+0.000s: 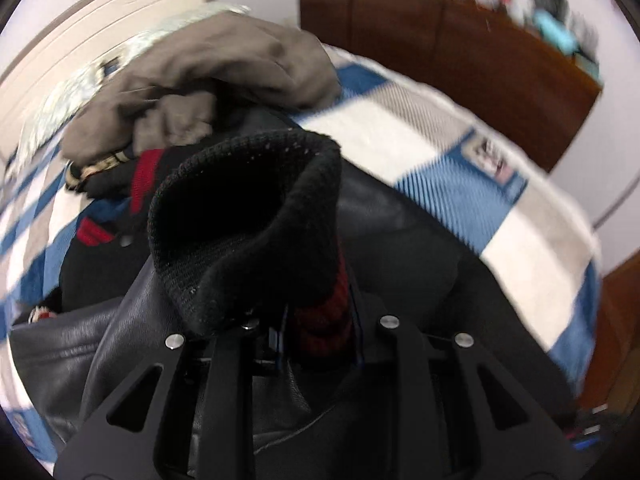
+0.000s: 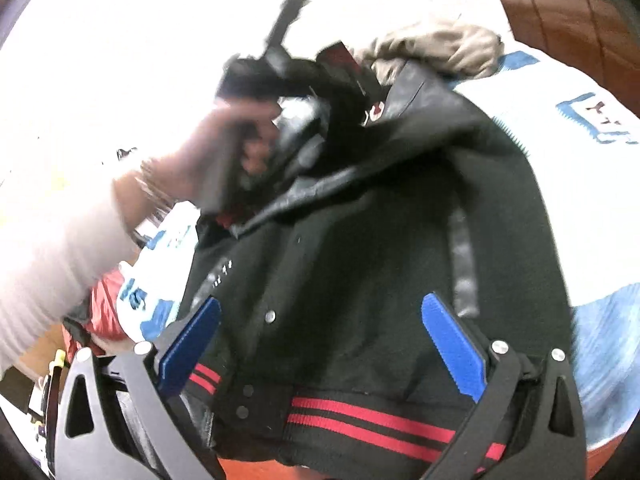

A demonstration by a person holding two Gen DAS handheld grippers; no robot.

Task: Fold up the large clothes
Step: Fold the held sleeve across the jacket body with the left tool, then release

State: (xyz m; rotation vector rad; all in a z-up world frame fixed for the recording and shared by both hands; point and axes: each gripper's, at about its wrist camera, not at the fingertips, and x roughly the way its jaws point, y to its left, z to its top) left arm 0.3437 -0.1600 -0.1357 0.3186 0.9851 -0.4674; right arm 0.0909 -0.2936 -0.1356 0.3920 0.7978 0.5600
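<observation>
Clamping the jacket's point(image 2: 360, 240) knit cuff point(image 1: 244, 224) (opening pointing upward), left gripper point(image 1: 316, 320) grips while right gripper point(image 2: 320, 344) gapes.

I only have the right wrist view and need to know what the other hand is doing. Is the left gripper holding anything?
Observer: Yes, the left gripper is shut on the knit cuff of the jacket.
Operator: Anything else on the bed?
Observer: A tan garment lies bunched beyond the jacket on the checked bedspread.
Operator: And my right gripper?
Observer: The right gripper is open above the jacket's striped hem, gripping nothing.
</observation>
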